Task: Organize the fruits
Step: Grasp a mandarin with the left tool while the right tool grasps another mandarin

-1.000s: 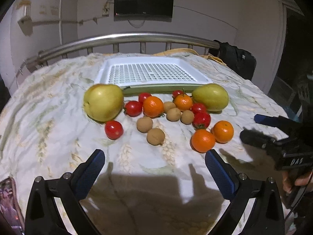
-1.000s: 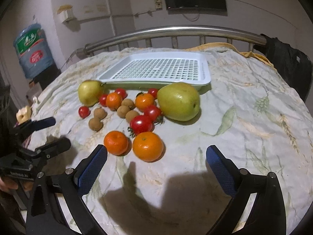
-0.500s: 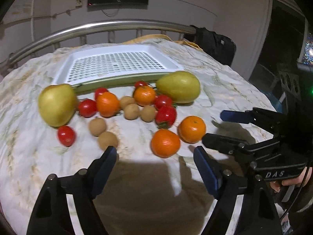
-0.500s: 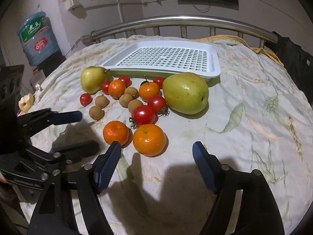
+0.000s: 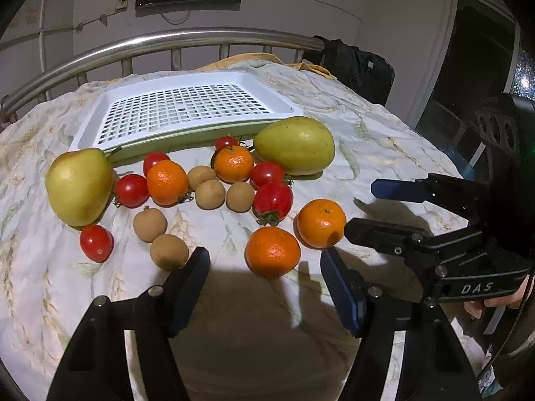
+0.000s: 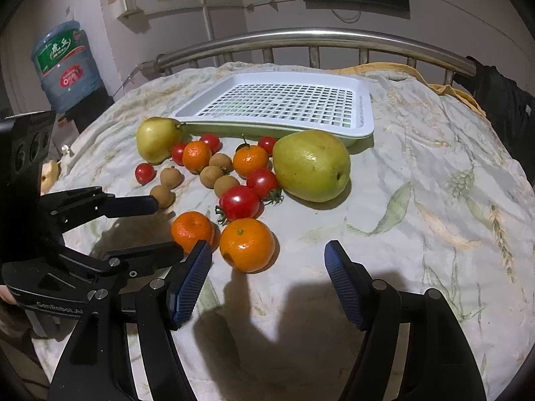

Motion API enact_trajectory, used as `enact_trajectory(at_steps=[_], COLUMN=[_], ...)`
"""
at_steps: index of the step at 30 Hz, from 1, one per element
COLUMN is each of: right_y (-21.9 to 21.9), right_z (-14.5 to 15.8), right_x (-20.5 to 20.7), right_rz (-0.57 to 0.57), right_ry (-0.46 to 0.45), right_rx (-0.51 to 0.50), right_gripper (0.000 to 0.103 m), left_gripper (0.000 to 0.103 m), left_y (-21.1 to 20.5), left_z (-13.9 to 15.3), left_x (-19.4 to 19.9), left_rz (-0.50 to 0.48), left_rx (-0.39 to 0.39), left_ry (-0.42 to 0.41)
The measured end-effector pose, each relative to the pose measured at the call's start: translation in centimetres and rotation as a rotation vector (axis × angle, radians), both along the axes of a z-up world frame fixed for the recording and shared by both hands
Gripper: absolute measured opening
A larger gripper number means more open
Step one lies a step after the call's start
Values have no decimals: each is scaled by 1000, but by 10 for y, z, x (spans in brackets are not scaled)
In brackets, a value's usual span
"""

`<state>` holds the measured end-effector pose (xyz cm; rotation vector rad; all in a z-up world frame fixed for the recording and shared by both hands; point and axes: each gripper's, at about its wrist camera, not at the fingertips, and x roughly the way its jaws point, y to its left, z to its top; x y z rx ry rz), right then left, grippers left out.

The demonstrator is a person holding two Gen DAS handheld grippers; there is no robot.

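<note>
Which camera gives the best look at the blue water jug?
The right wrist view. The water jug stands in full sight at the upper left, beyond the bed rail, with its green and red labels showing. The left wrist view does not show it at all; that camera faces the tray, the fruit and the doorway side.

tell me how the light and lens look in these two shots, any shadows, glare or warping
Left wrist view: sharp, the left gripper throws a dark shadow on the cloth, the bed rail bows from fisheye. Right wrist view: the right gripper shadows the cloth too, a small highlight sits on the near tomato, corners go black.
</note>
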<state>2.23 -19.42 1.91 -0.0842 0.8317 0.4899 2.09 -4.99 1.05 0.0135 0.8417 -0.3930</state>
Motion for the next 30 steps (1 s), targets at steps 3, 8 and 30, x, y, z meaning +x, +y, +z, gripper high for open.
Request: enact_trajectory(at_steps=[3, 8, 30], right_y=[3, 2, 27], right_z=[-2, -2, -20], right_x=[2, 4, 13], right_rz=[4, 3, 110], right_ry=[14, 22, 46], right_rx=[-3, -7, -78], right_gripper=[70, 69, 41], left_gripper=[70, 65, 40], left_y=[-4, -3, -7], left_z=[-3, -8, -21], left_x=[1, 8, 20], left_rz=[-9, -11, -30], left_rx=[16, 19, 22], left_ry=[-1, 21, 74])
